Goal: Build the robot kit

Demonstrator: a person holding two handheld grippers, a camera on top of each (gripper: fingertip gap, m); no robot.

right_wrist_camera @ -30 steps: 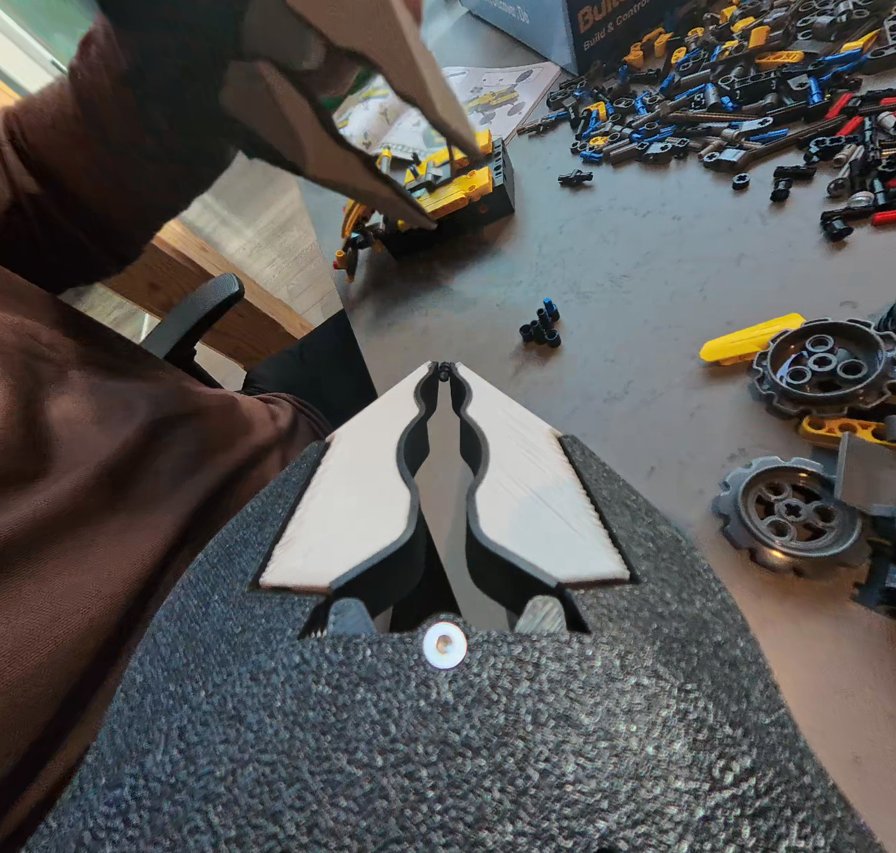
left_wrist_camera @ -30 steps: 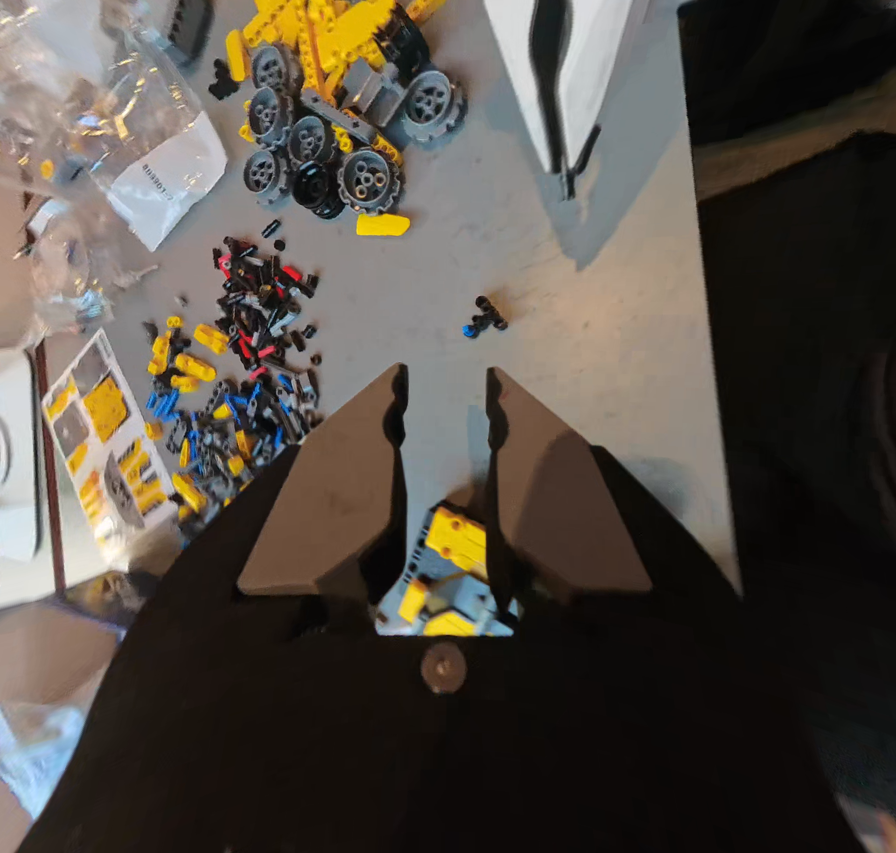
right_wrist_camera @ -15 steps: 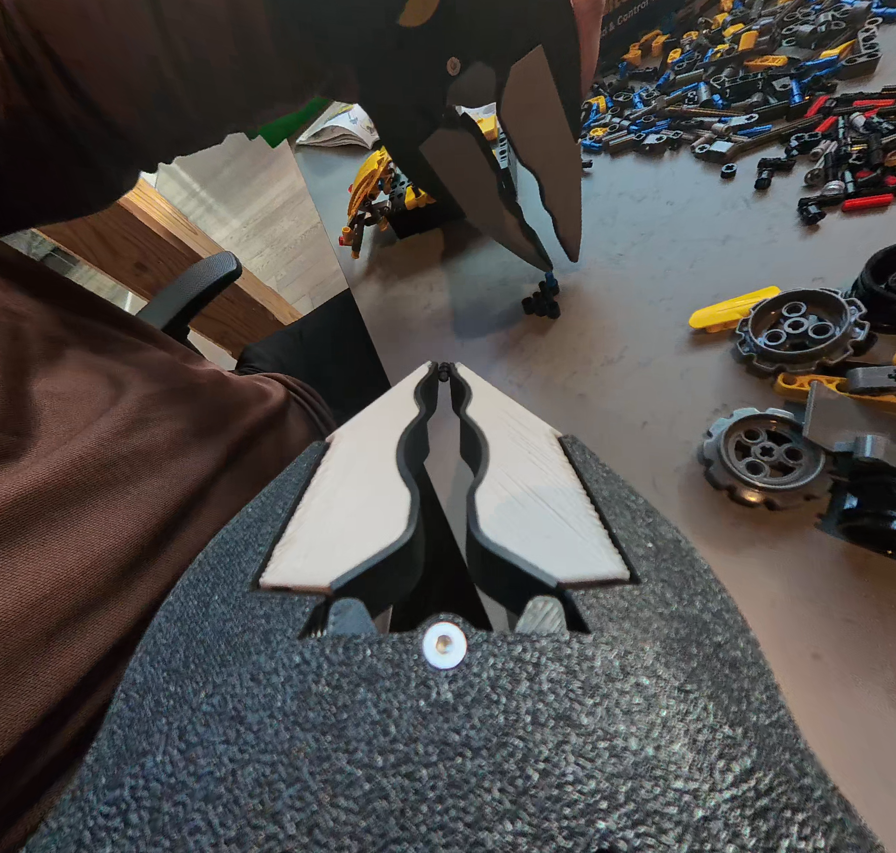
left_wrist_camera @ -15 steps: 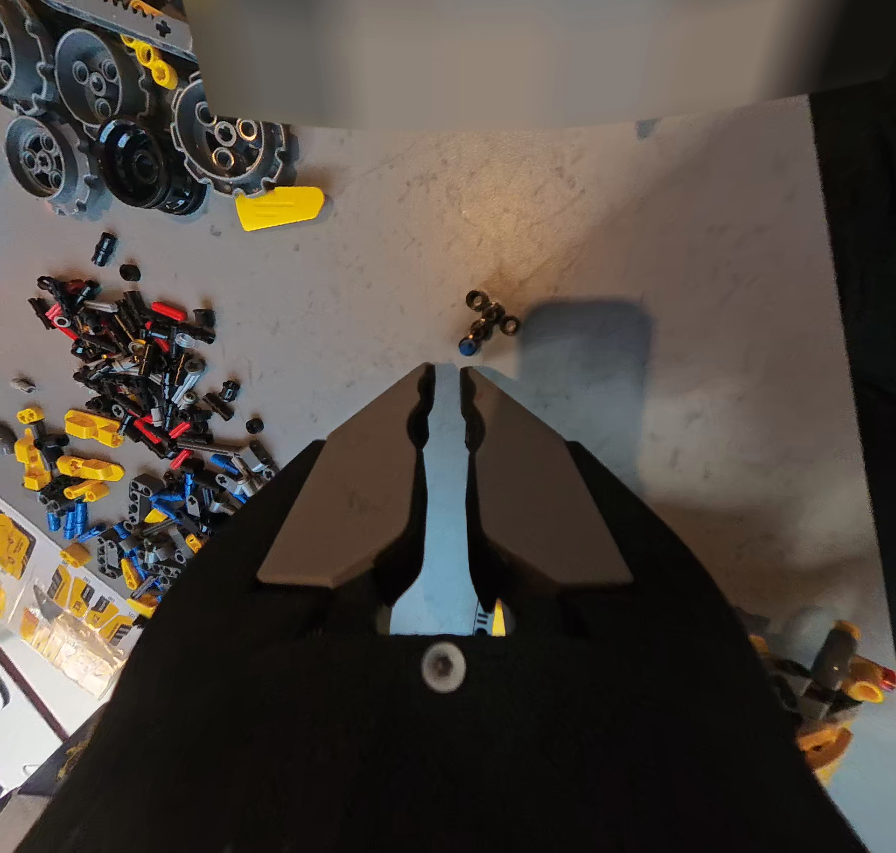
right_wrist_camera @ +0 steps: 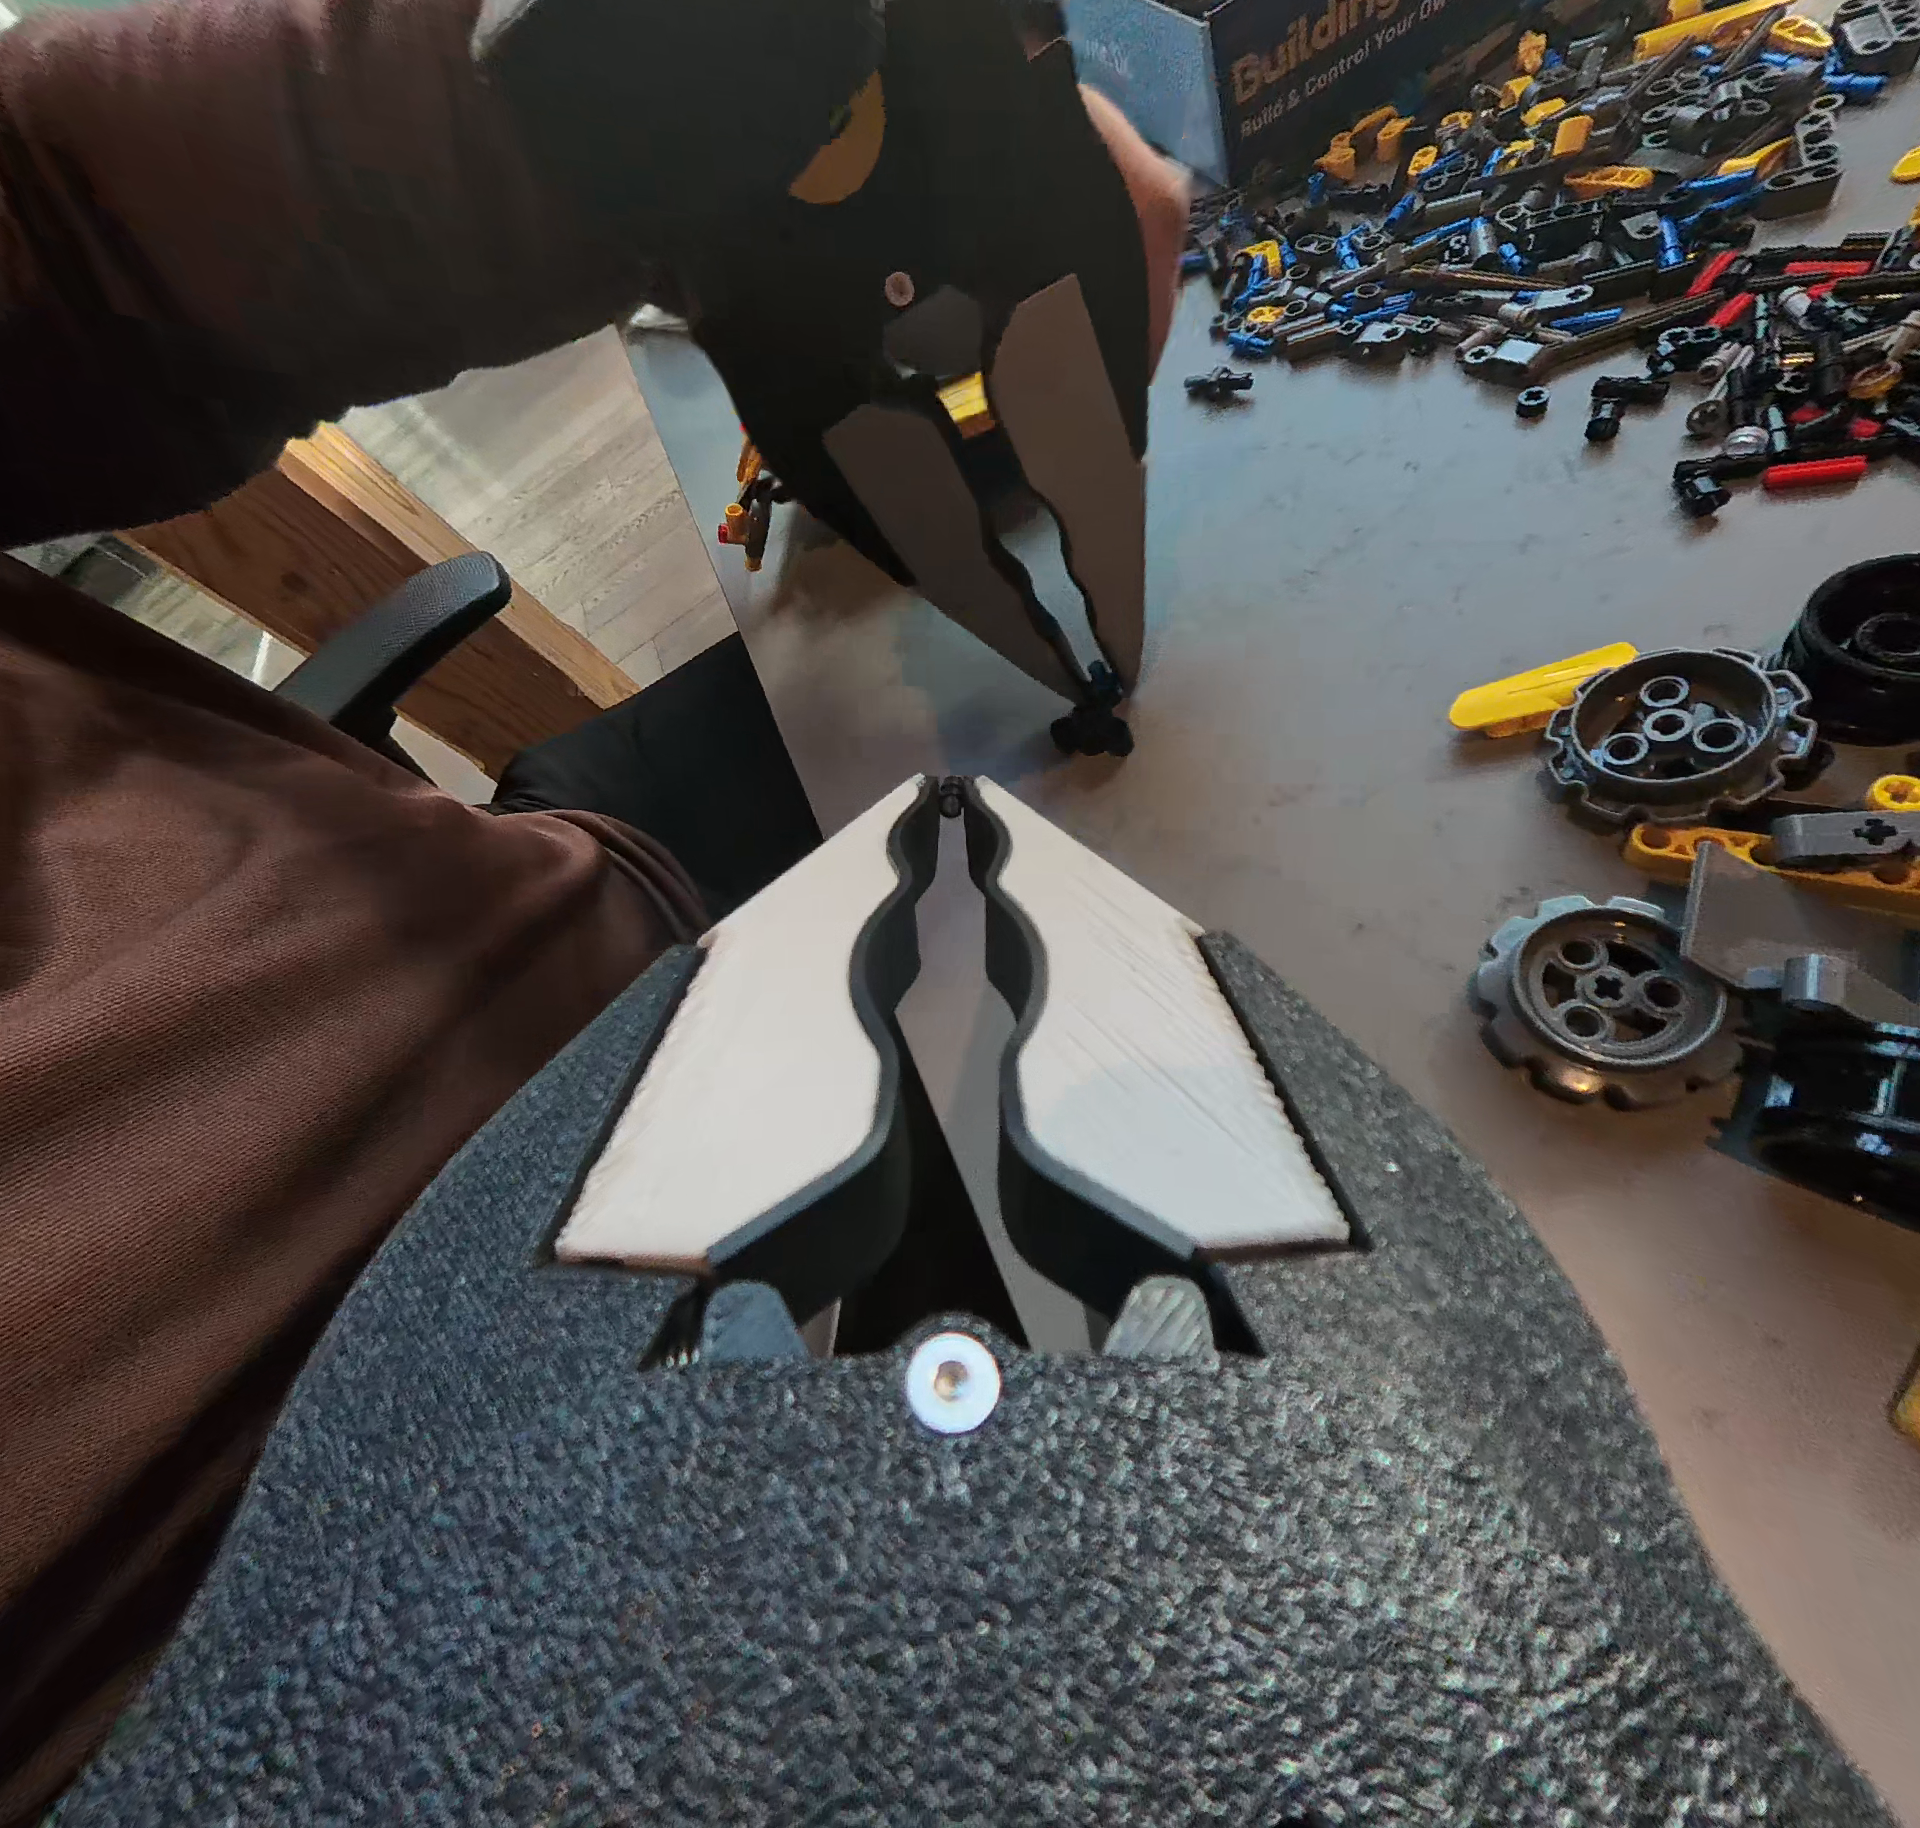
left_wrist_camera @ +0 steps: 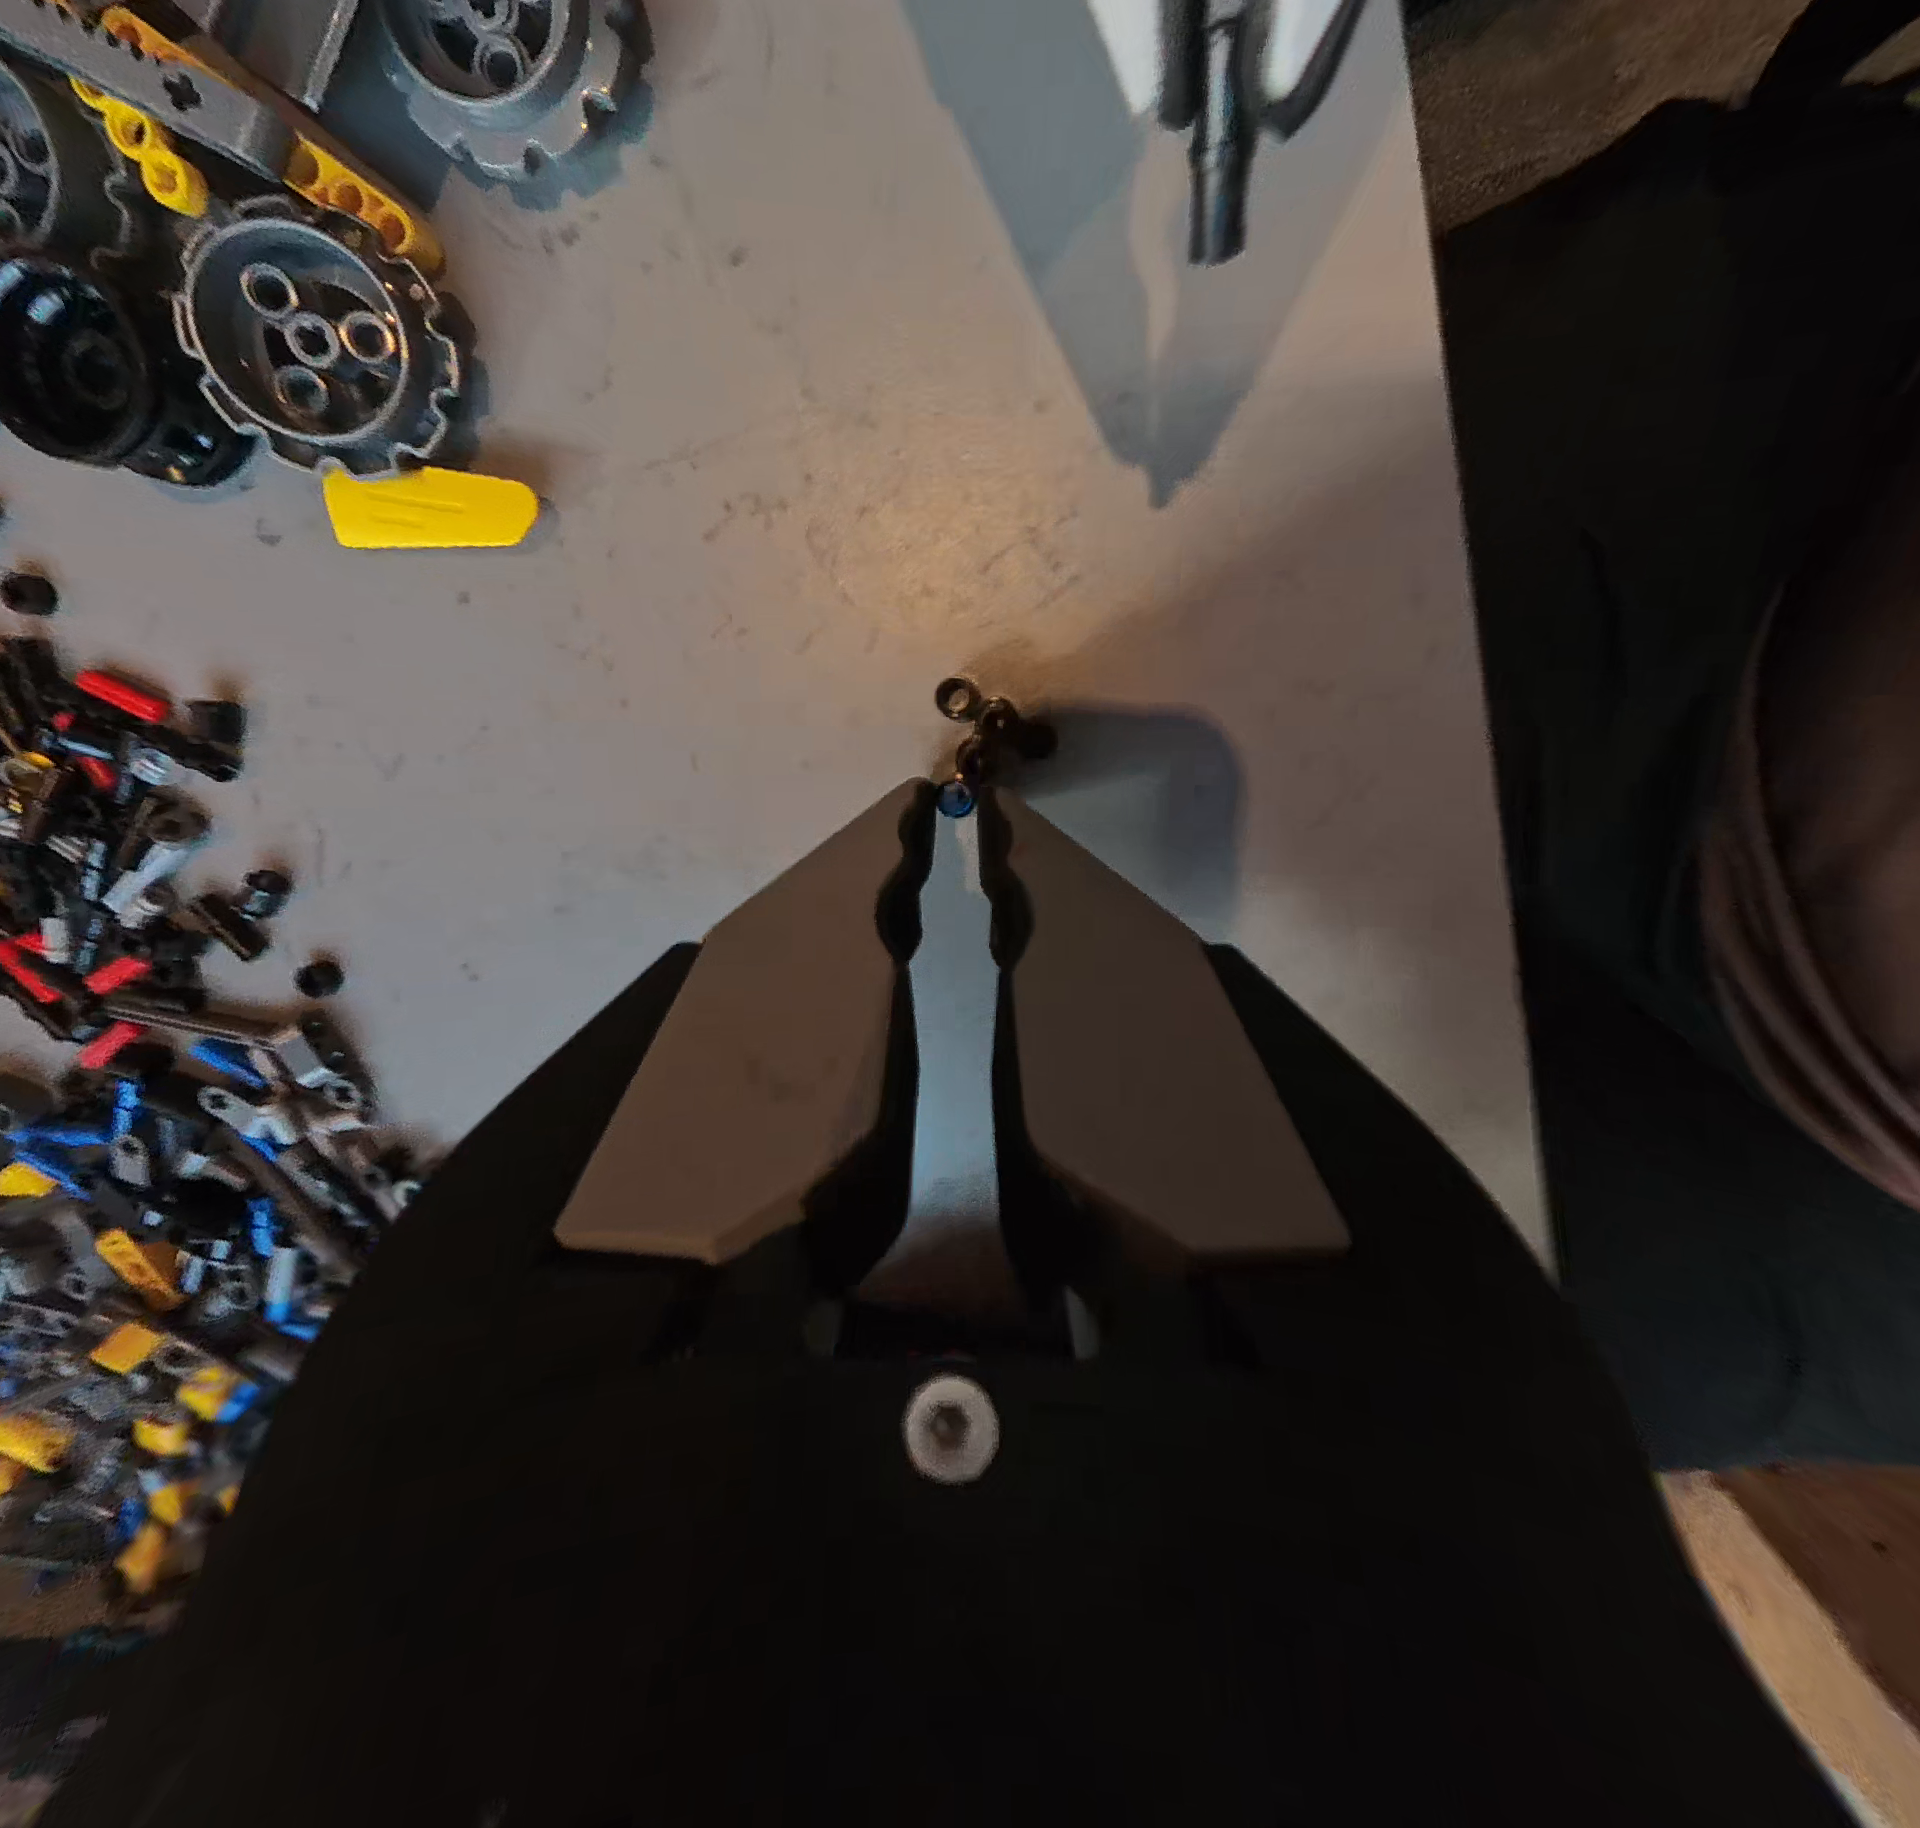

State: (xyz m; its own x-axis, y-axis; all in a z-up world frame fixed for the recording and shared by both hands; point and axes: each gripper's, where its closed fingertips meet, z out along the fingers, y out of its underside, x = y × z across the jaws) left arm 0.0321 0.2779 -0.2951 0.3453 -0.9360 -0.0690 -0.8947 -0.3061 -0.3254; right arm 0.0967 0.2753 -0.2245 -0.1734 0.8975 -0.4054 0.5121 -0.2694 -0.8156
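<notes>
A small black connector piece (left_wrist_camera: 992,729) with a blue pin end lies on the grey table (left_wrist_camera: 727,739). My left gripper (left_wrist_camera: 953,796) points down at it, and its tips are closed on the blue pin. The right wrist view shows the same grip (right_wrist_camera: 1096,672), with the piece (right_wrist_camera: 1091,734) touching the table. My right gripper (right_wrist_camera: 949,789) is shut on a tiny black pin at its tips. It hovers just short of the left gripper, near the table's edge. It also shows blurred at the top of the left wrist view (left_wrist_camera: 1216,168).
Grey sprocket wheels (right_wrist_camera: 1678,729), a yellow panel (right_wrist_camera: 1538,682) and a part-built yellow and grey model (left_wrist_camera: 208,116) lie nearby. Beyond them is a pile of small parts (right_wrist_camera: 1610,251) and a dark box (right_wrist_camera: 1351,43). A chair armrest (right_wrist_camera: 405,625) is off the table edge. There is about 10 cm between the tips of the two grippers.
My left gripper moved from above the yellow model down to the small connector piece, and its jaws narrowed onto the blue pin. The right gripper stayed shut and almost still.
</notes>
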